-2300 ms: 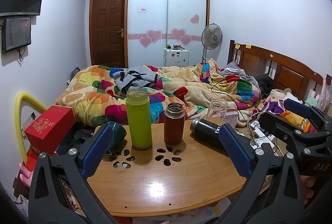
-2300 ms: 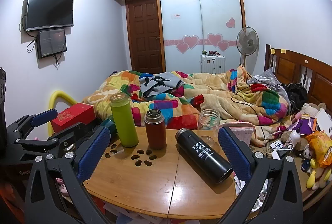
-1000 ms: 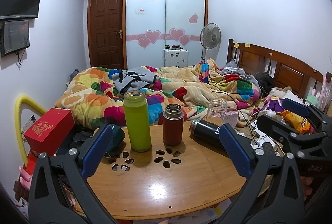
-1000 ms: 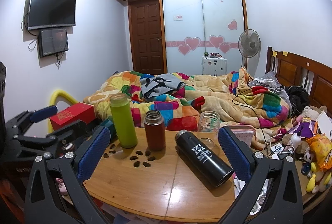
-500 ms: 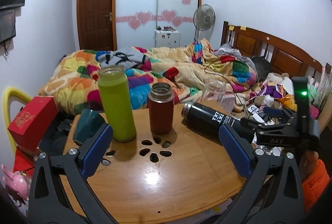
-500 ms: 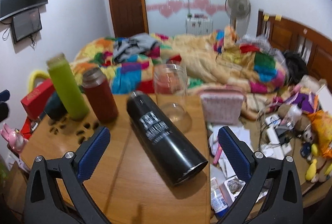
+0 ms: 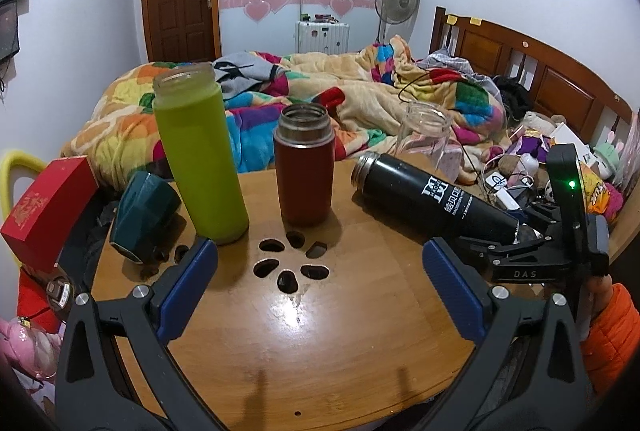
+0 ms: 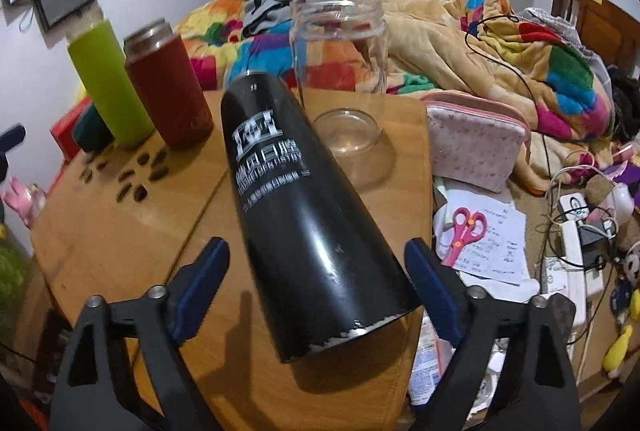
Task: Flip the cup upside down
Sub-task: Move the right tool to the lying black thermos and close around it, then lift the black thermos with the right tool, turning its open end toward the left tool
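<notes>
A black cup (image 8: 308, 207) lies on its side on the round wooden table (image 7: 360, 331), mouth toward the far side; it also shows in the left wrist view (image 7: 432, 199). My right gripper (image 8: 316, 283) is open, its jaws on either side of the cup's base end, not touching. My left gripper (image 7: 320, 271) is open and empty above the table's middle. A green cup (image 7: 200, 155), a red cup (image 7: 306, 171) and a clear glass jar (image 8: 340, 71) stand upright.
A dark teal cup (image 7: 140, 211) lies at the table's left edge beside a red box (image 7: 44, 207). A pink pouch (image 8: 476, 143), papers and scissors (image 8: 464, 231) lie right of the table. A bed with a colourful blanket (image 7: 360, 91) stands behind.
My right gripper has moved forward and down to the black cup, which now lies between its open jaws. My left gripper has moved closer over the table.
</notes>
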Demonstrator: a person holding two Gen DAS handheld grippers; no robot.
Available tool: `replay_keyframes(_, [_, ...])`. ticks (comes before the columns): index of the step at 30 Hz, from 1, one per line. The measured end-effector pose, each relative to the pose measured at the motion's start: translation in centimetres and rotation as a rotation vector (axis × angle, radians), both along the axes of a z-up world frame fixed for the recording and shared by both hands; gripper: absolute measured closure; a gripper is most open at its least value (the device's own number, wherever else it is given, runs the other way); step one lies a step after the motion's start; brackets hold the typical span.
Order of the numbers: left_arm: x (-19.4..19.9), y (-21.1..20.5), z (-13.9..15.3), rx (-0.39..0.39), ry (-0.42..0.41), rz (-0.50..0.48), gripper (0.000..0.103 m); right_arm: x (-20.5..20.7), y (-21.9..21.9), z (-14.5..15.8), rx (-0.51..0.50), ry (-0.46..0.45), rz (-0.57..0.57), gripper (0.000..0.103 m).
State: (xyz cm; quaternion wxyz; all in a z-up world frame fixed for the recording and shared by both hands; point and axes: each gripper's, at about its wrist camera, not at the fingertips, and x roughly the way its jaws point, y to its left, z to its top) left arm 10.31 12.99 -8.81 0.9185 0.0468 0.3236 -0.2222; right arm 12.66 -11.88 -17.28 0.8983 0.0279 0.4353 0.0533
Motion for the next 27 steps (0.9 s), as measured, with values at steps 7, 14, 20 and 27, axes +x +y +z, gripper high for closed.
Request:
replay_keyframes(7, [-0.2,-0.2,-0.8,0.021,0.017,0.011,0.000,-1.6,0.7,0.2,0.032,-0.007,0.040,0.036])
replay_keyframes(14, [-1.0,0.7,-1.4,0.023,0.034,0.023,0.000,-3.7,3.0,0.9,0.012,0.000,0.020,0.041])
replay_keyframes(20, [-2.2,1.5,-2.4,0.026,0.031,0.014,0.000,-6.9,4.6,3.7,0.019,-0.058,-0.002,0.041])
replay_keyframes(27, [-3.9,1.4,-3.9,0.018,-0.026,-0.026,0.000,-9.1,7.0,6.3,-0.005,-0.069,0.048,0.042])
